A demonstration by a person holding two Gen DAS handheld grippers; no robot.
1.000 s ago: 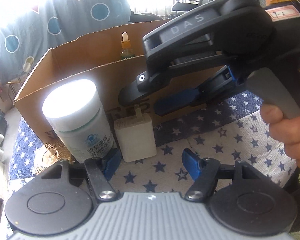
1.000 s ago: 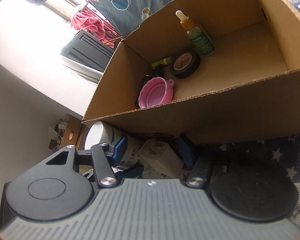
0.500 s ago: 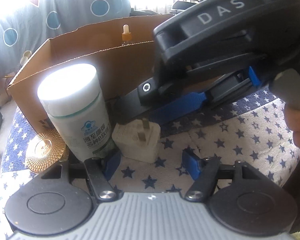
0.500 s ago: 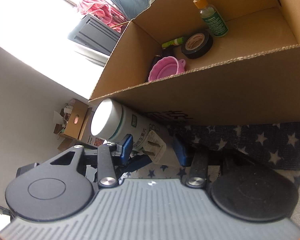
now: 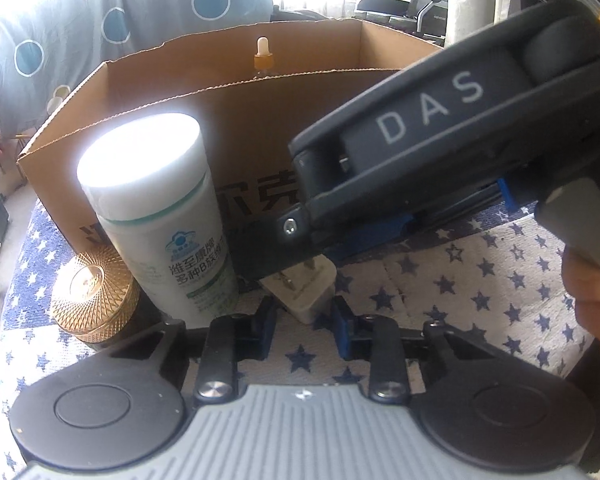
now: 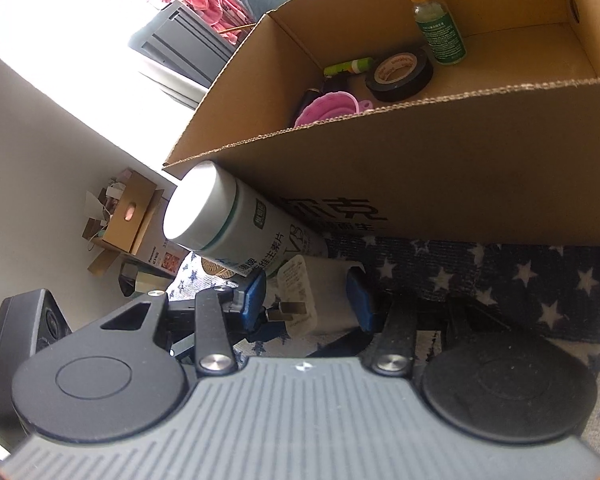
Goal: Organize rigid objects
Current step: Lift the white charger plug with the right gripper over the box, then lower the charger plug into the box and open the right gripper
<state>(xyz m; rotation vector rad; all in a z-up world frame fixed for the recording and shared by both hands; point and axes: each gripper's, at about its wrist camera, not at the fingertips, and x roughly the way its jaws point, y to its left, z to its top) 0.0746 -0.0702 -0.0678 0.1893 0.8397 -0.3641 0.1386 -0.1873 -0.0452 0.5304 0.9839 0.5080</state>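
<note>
**Both grippers at the charger**

White charger (image 5: 305, 289) lay on star cloth (image 5: 480, 280) just in front of cardboard box (image 5: 236, 128), beside white bottle (image 5: 160, 216). R gripper (image 6: 308, 296) bracketed it w/ pads alongside; grip unclear. L gripper (image 5: 304, 322) sat narrow, pads flanking charger's near end, contact unclear.

Two grippers meet at a white plug

The left gripper (image 5: 303, 322) has its blue fingers (image 5: 343, 330) apart, one on each side of the plug (image 5: 305, 292). The right gripper (image 5: 420, 168) reaches in from the right, over the plug. A white bottle (image 5: 156, 220) stands beside the plug. A gold jar (image 5: 94, 294) sits left of the bottle. Behind them is a box (image 5: 236, 128) on a star cloth (image 5: 480, 280).
</note>
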